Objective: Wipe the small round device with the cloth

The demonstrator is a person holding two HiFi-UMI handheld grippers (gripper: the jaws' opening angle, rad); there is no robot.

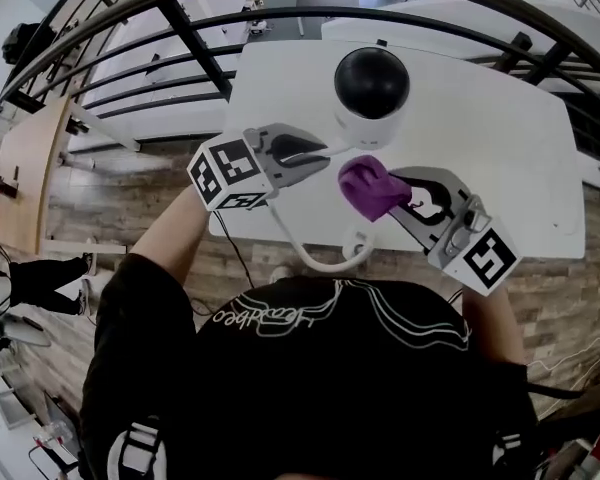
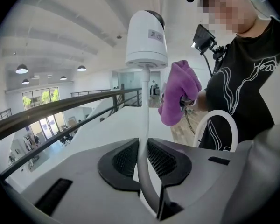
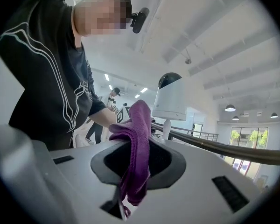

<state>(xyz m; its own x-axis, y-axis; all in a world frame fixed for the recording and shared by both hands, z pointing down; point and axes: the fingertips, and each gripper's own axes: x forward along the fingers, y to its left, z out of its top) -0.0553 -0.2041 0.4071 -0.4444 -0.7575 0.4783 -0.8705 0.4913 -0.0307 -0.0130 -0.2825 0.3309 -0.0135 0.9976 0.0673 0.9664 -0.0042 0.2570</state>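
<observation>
The small round device [image 1: 371,93] is white with a black dome on top, above the white table [image 1: 500,148]. A white cable [image 1: 320,262] comes out of its underside. My left gripper [image 1: 318,153] is shut on that cable just below the device. In the left gripper view the cable [image 2: 144,106] runs up from the gripper [image 2: 143,149] to the device [image 2: 147,38]. My right gripper [image 1: 400,193] is shut on a bunched purple cloth [image 1: 371,188], close beside the device's lower edge; touching or not, I cannot tell. The cloth [image 3: 137,141] hangs out of the right gripper [image 3: 137,160], with the device [image 3: 170,99] beyond it.
A dark metal railing [image 1: 180,28] curves along the far side of the table. Wooden flooring [image 1: 130,193] shows at the left and below the table's near edge. The cable loops off that near edge towards the person's black shirt [image 1: 310,368].
</observation>
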